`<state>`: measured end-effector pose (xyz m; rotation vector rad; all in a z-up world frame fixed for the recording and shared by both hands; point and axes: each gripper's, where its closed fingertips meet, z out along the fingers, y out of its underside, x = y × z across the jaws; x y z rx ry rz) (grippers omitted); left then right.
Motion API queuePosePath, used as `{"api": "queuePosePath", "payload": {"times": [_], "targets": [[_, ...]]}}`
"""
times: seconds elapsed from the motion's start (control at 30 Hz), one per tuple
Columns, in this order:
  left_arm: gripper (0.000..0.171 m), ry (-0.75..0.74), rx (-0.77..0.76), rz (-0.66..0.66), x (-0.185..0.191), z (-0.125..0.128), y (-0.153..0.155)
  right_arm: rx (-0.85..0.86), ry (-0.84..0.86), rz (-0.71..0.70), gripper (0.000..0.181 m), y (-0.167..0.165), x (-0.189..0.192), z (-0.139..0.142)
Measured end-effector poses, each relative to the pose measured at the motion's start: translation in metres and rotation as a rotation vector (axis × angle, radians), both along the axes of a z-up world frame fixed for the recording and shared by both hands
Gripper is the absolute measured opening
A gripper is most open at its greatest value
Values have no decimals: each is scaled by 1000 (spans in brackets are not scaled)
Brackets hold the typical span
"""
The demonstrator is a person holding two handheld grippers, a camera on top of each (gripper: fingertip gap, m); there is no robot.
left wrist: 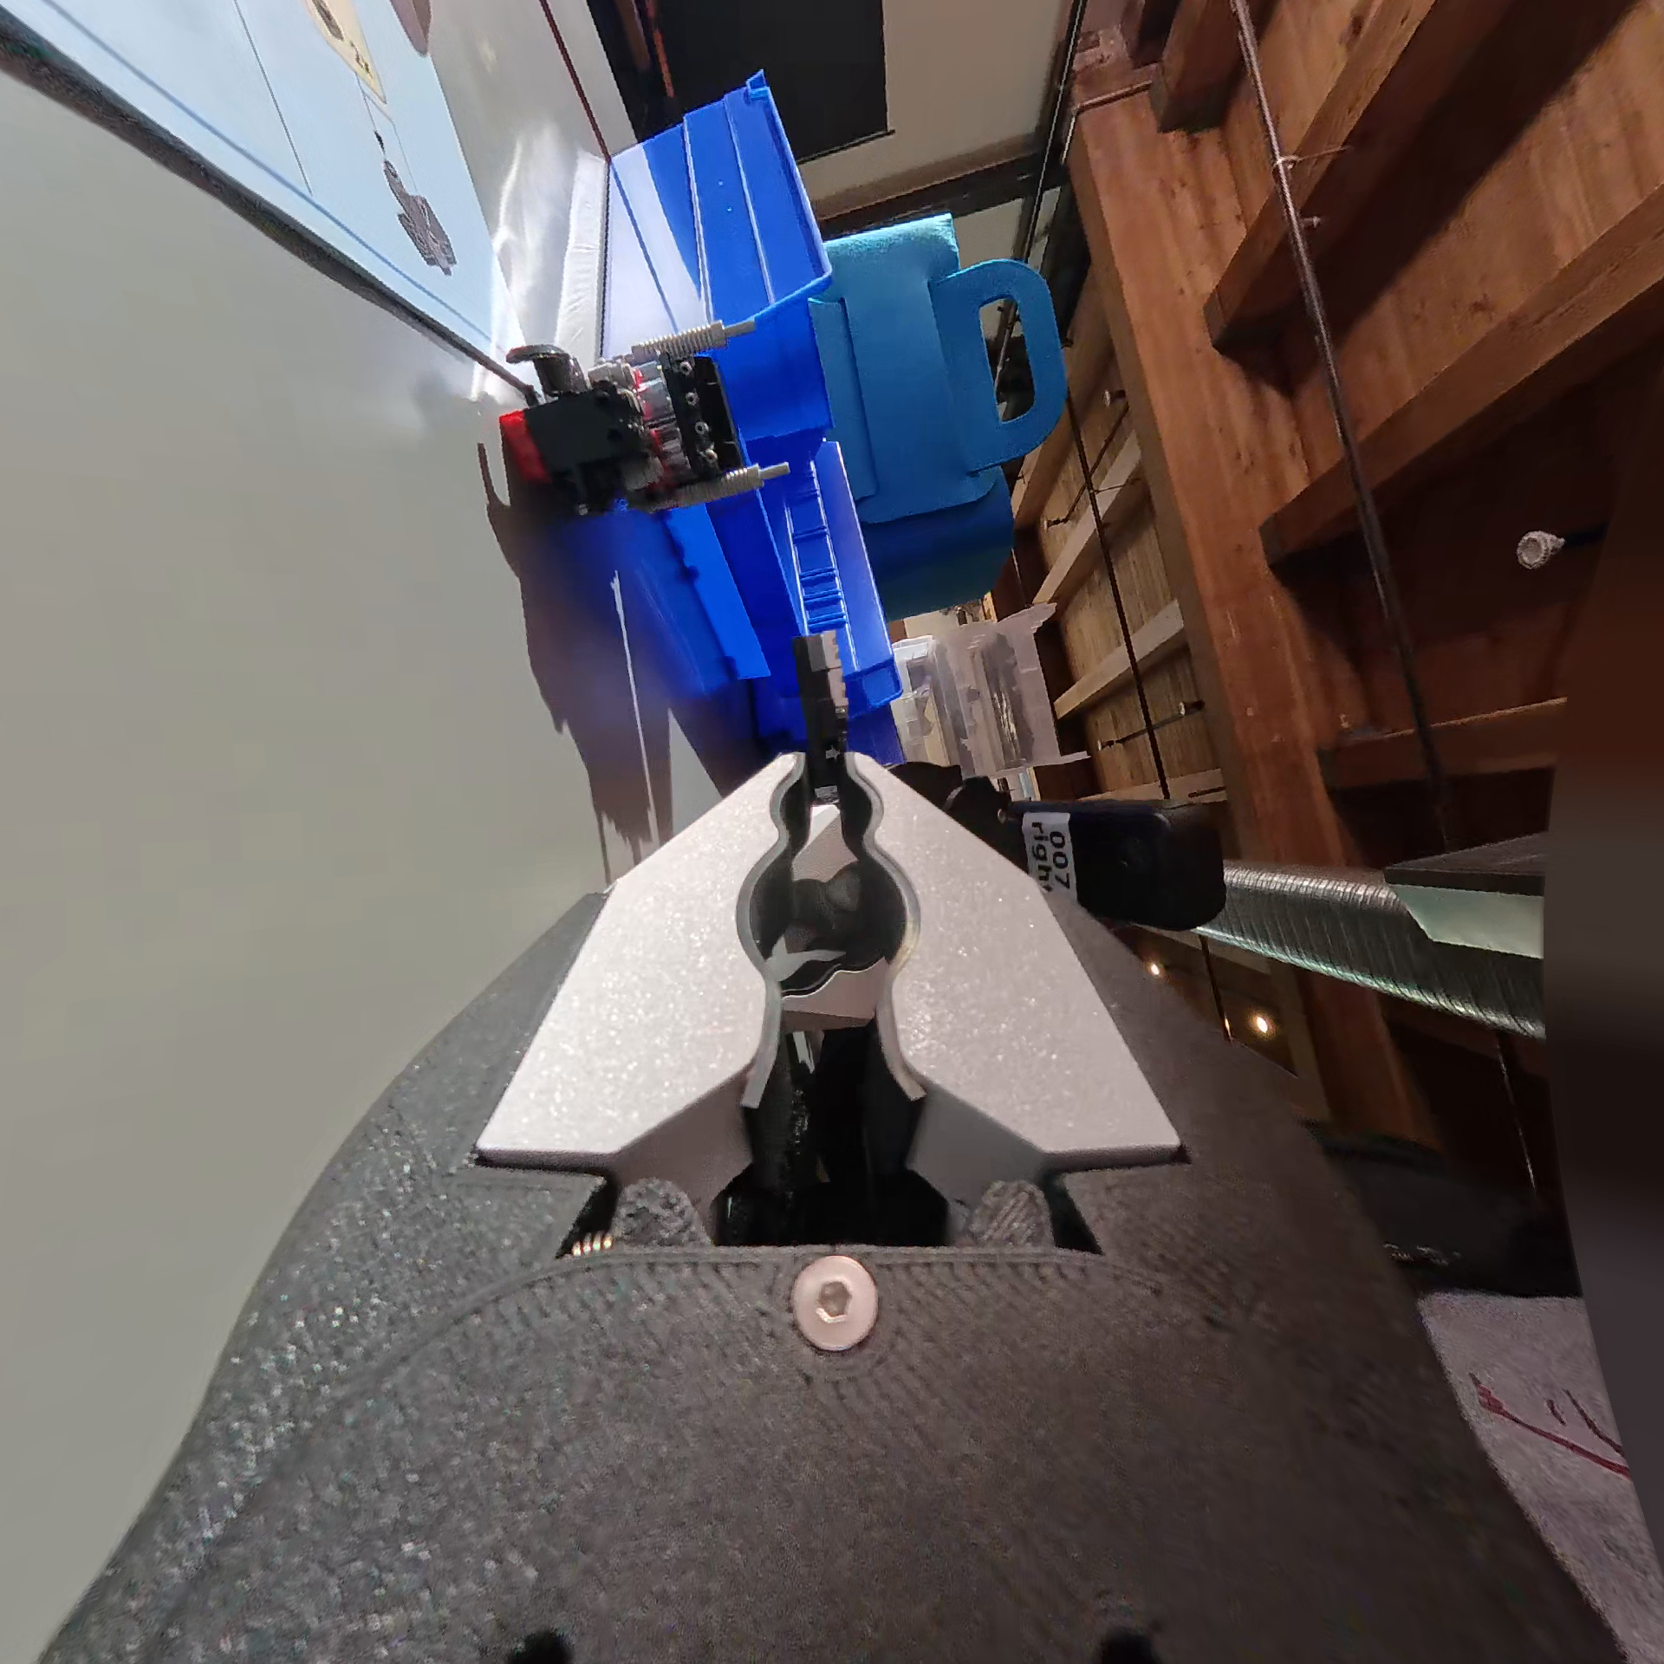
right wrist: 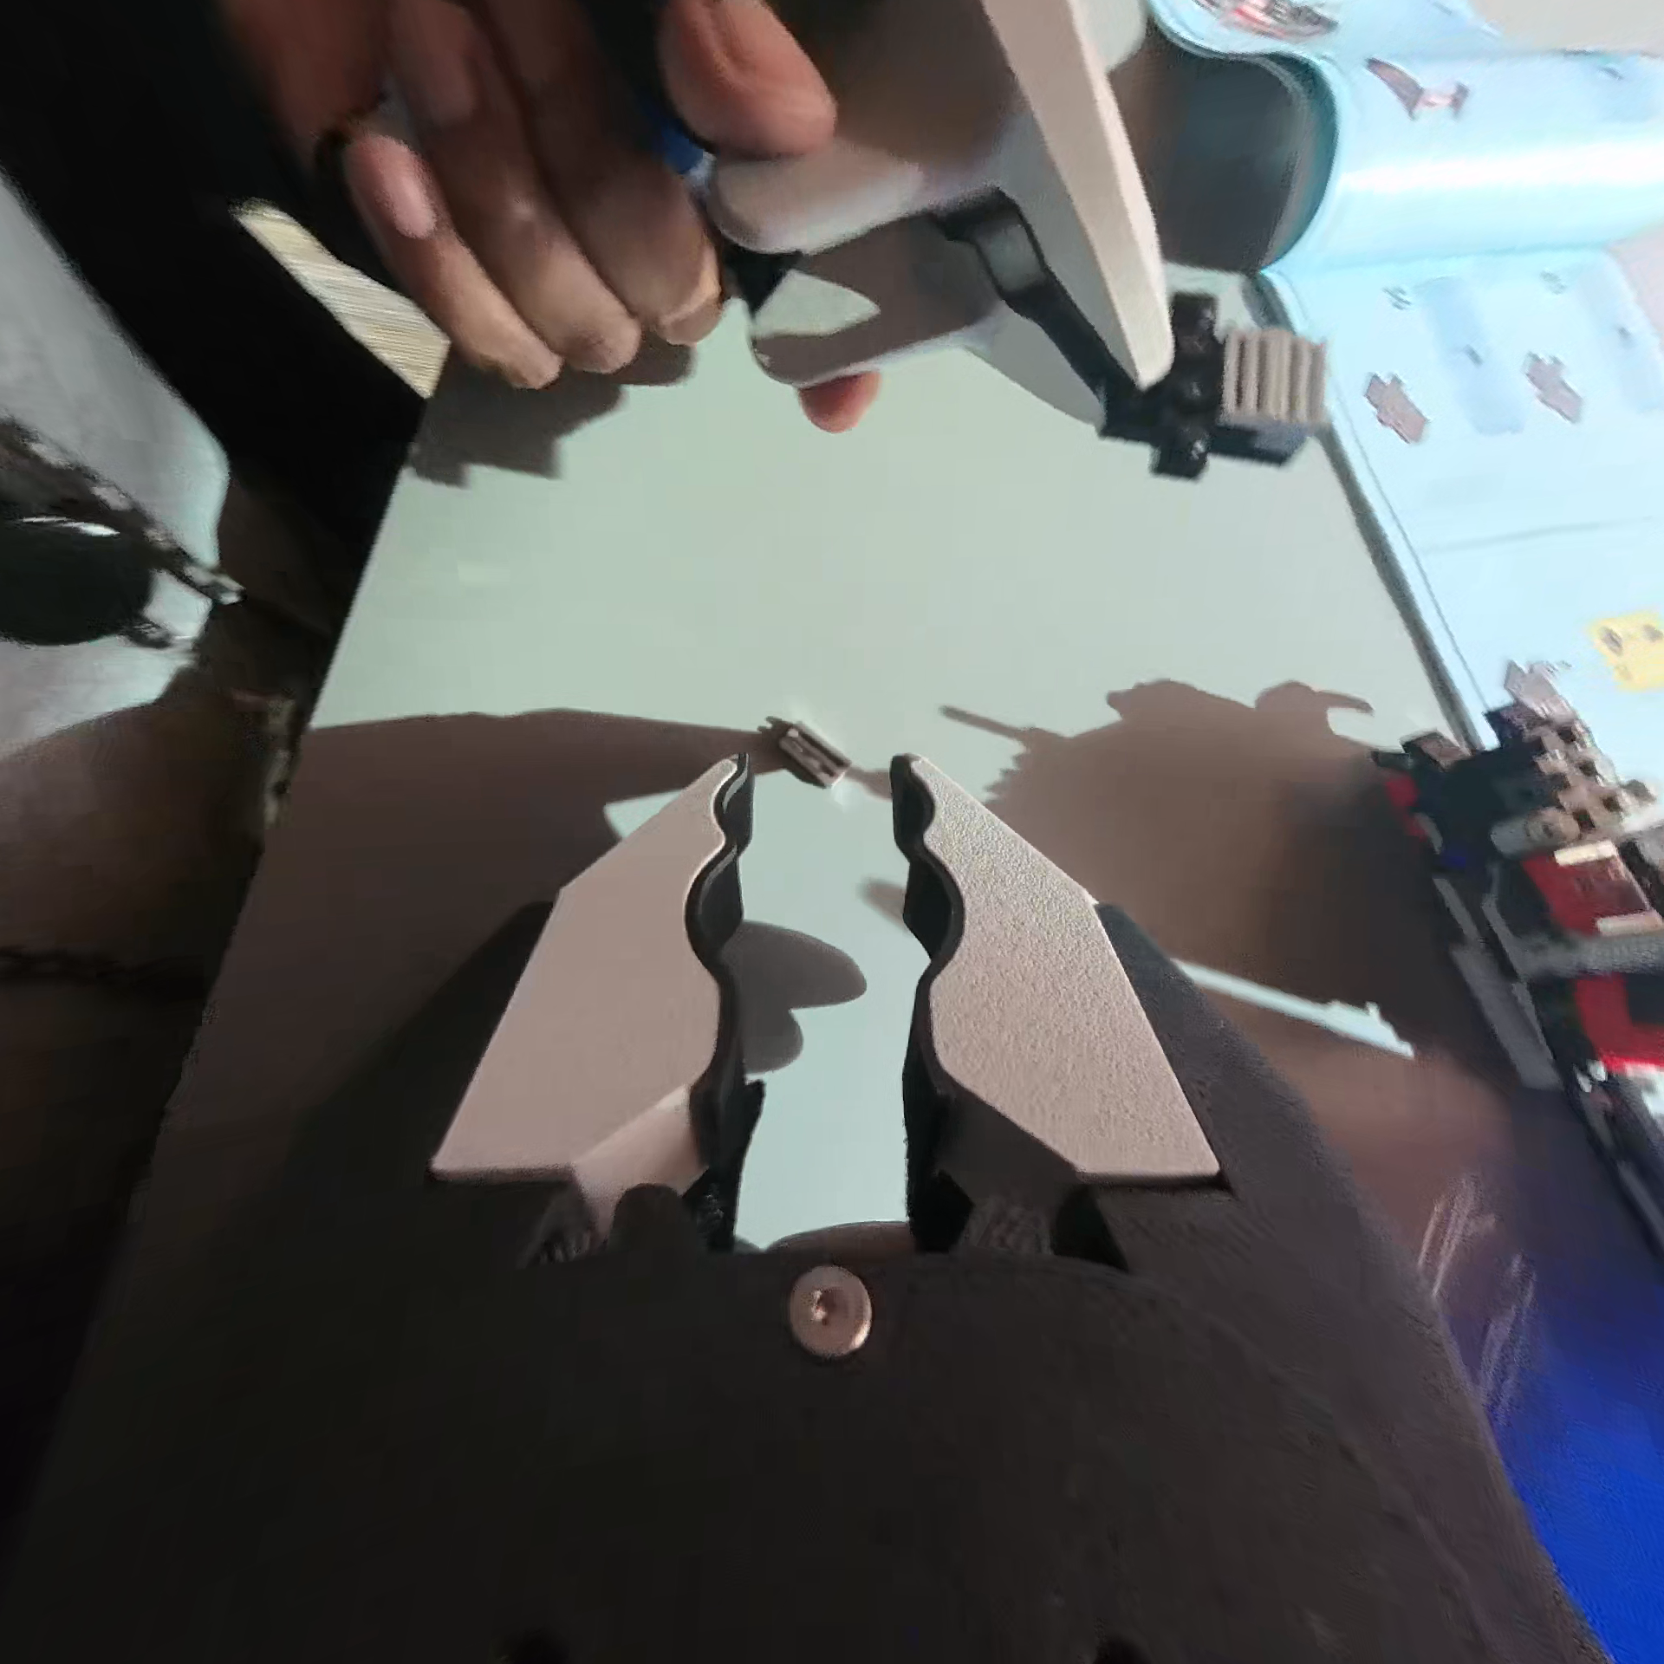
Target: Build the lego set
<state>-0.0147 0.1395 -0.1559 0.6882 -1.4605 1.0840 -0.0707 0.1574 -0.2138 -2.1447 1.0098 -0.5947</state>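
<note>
Grey, ribbed and very small, the loose lego piece (right wrist: 808,752) lies flat on the pale table (right wrist: 810,558), just ahead of the right gripper (right wrist: 821,785), whose jaws stand apart and empty. I judge it light, rigid and slick, likely to skid or flip if nudged, so the fingers should close squarely on its two long sides. The left gripper (left wrist: 827,773) is closed at its tips on a thin black-and-grey sub-assembly (left wrist: 823,698), held up off the table; it looks stiff but easily levered loose. Farther off sits the partly built model (left wrist: 621,432), against a blue bin (left wrist: 747,297), beside the instruction sheet (right wrist: 1486,270).
</note>
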Motion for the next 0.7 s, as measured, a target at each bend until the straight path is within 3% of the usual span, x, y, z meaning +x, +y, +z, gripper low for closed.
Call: {"api": "queuePosePath", "payload": {"times": [0.23,0.37,0.53,0.7], "targets": [[5,24,7,-82,8,-1,-30,66,86,261,29,3,7,-2],[5,23,10,-74,12,0,-45,41,116,315,11,6,5,-7],[5,7,23,-33,6,1,-49,-23,44,205,10,-3,7,-6],[5,8,59,-40,-13,-7,-45,56,-110,-102,9,-28,10,25]]}}
